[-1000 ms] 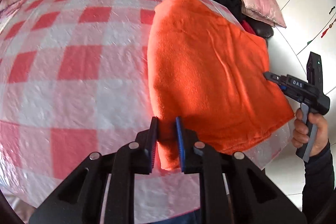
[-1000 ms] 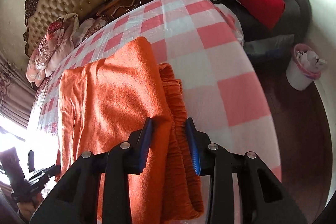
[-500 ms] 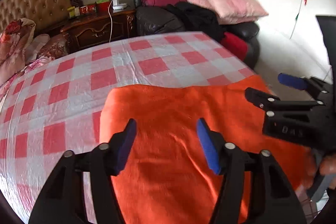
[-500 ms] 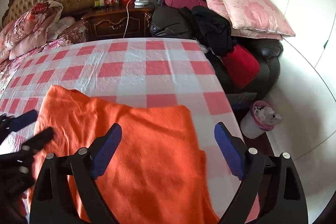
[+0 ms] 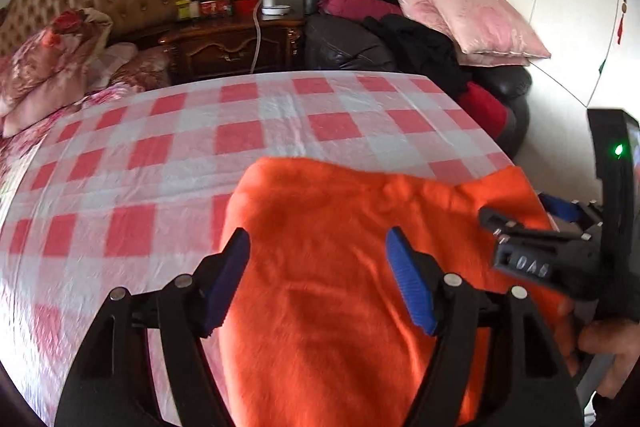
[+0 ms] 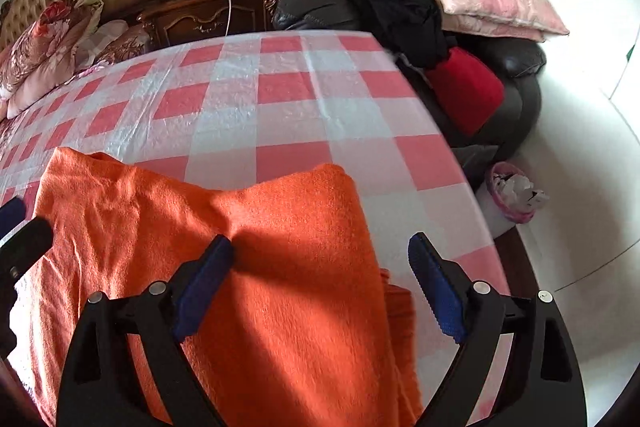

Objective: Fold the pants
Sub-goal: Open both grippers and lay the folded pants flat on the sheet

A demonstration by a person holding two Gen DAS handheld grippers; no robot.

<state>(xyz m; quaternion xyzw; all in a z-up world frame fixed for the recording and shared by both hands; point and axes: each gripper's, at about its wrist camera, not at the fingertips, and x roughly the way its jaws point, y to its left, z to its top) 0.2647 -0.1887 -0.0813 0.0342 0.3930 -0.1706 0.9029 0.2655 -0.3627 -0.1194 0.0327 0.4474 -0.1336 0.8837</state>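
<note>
We hold both tools above the bright orange fleece pants, which lie folded in a broad slab on the red-and-white checked plastic cloth covering the table, close to its near edge. Our left gripper has its blue-padded jaws spread wide, holding nothing, poised over the left half of the garment; our right gripper is likewise wide and empty, over the right half, where a ribbed band peeks from under the top layer. In the left view the right gripper sits close alongside. The pants run long from left to right across our front, their far edge facing the dark leather sofa and its pink floral cushion. Each tool sits over its own end, neither reaching across. We judge the fold largely made; any further fold would bring one short end over the other, along that left-right axis.
</note>
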